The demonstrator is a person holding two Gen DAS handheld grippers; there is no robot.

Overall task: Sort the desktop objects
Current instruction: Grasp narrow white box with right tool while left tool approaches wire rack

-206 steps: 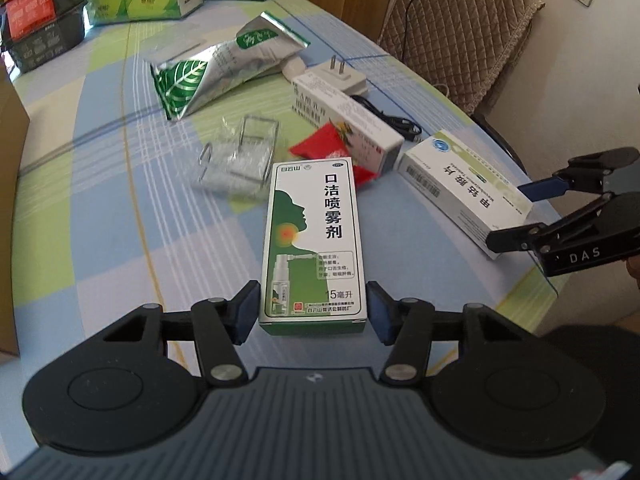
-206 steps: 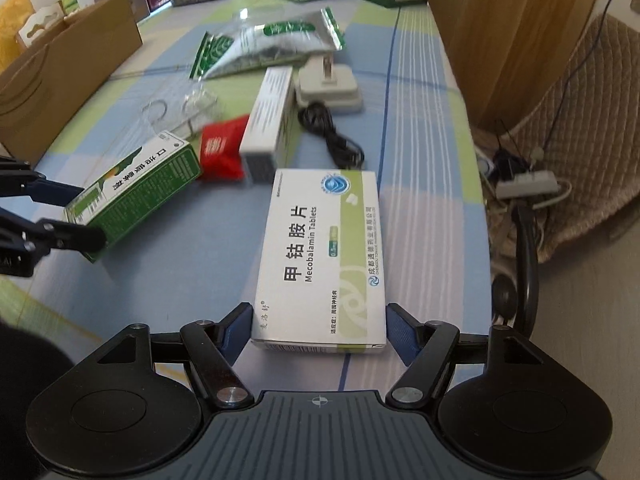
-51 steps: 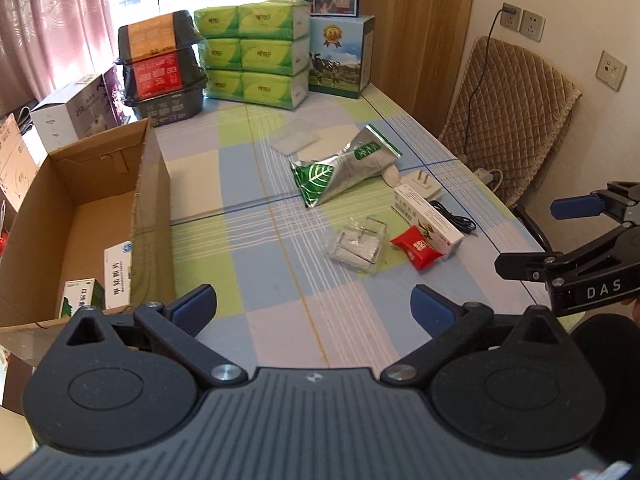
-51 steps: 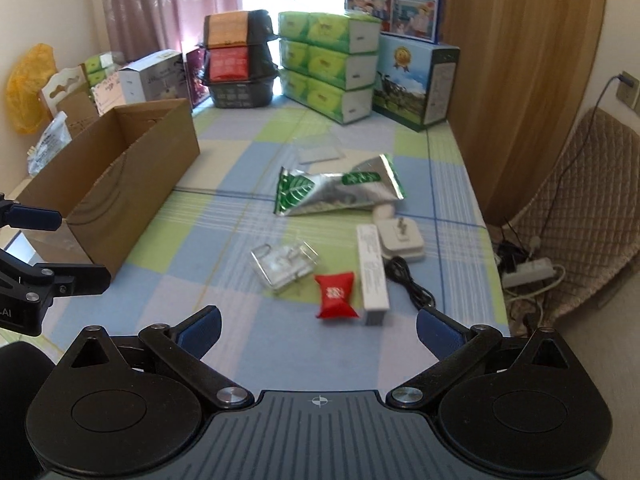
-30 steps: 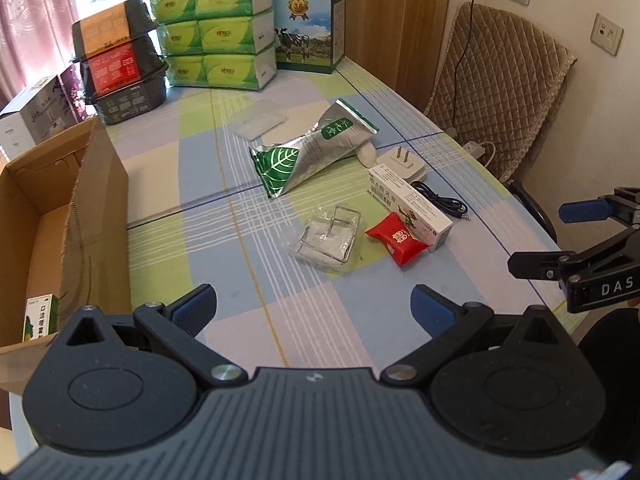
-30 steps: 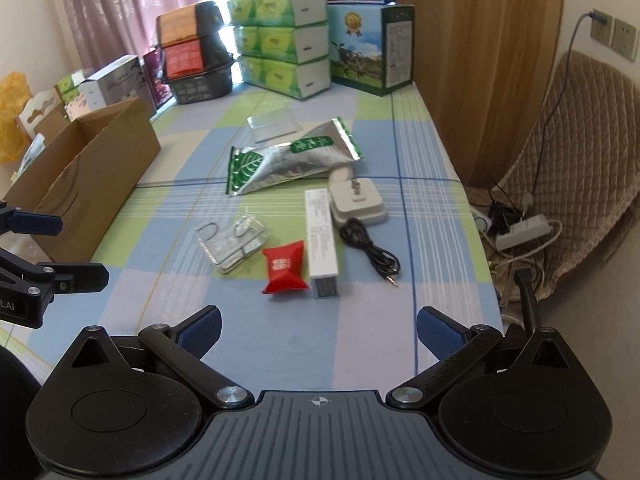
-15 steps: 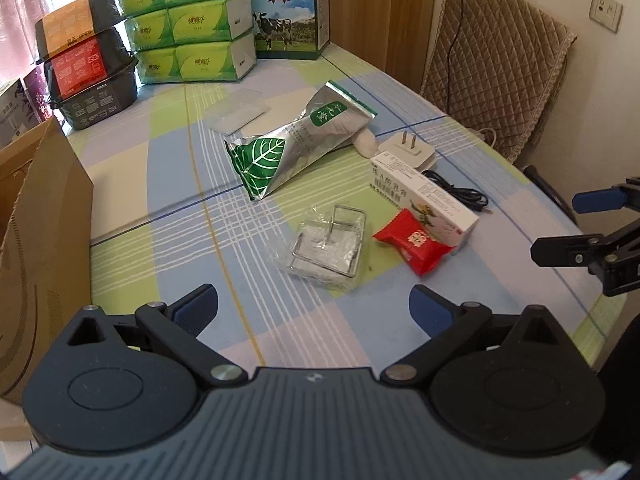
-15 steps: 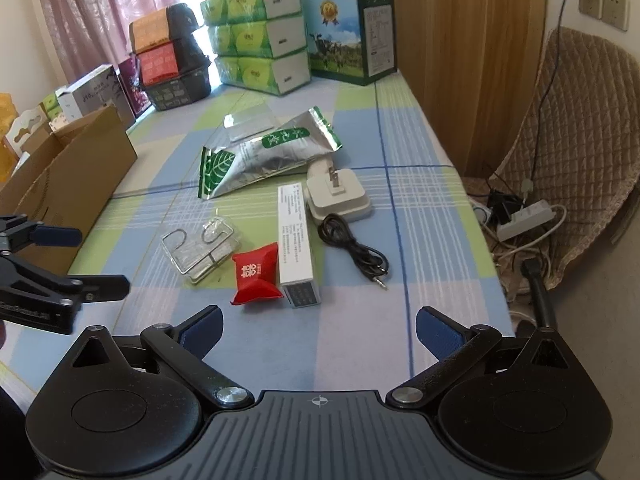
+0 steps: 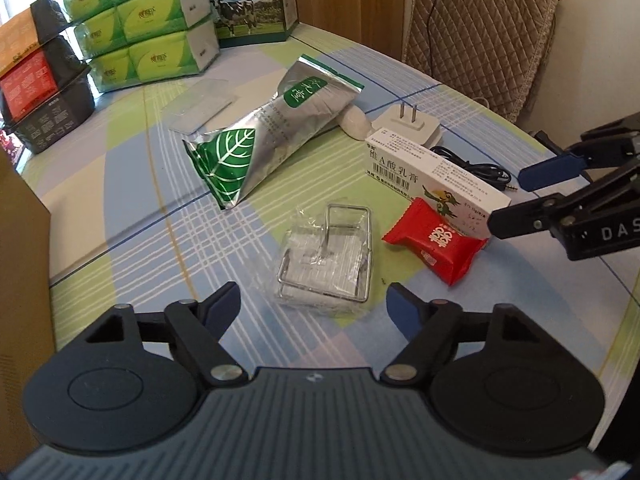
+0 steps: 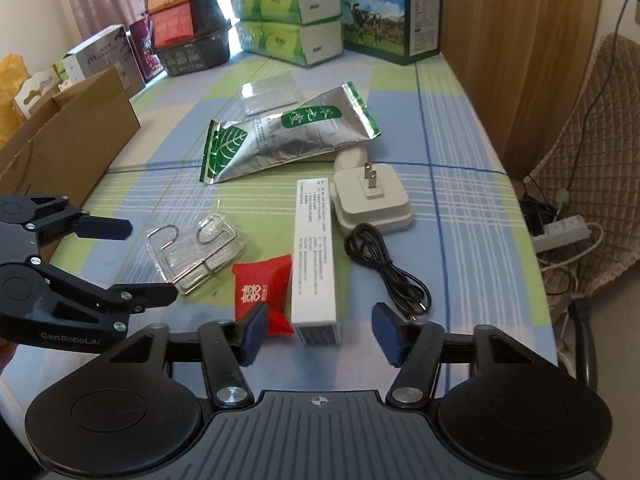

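Most of the sorting is judged to be left, since seven loose things are counted on the counter and none is held. The white ointment box is taken as the landmark. One red sachet is seen touching its left side, and one wire hook rack in clear wrap lies further left of the sachet. One white plug adapter sits just beside the box's far right end, and one black cable is coiled just to the right of the box. One silver leaf-printed pouch lies beyond the box's far end, and one clear plastic lid lies beyond the pouch. One cardboard box, presumably the sorting bin, stands well to the left of the ointment box; its contents are not shown. The right gripper is held released, its jaws spread to either side of the near end of the ointment box, with nothing grasped. The left gripper is likewise released and empty, with its jaws apart just before the wire hook rack. The ointment box and the rack are judged the likely next picks, one for each gripper.
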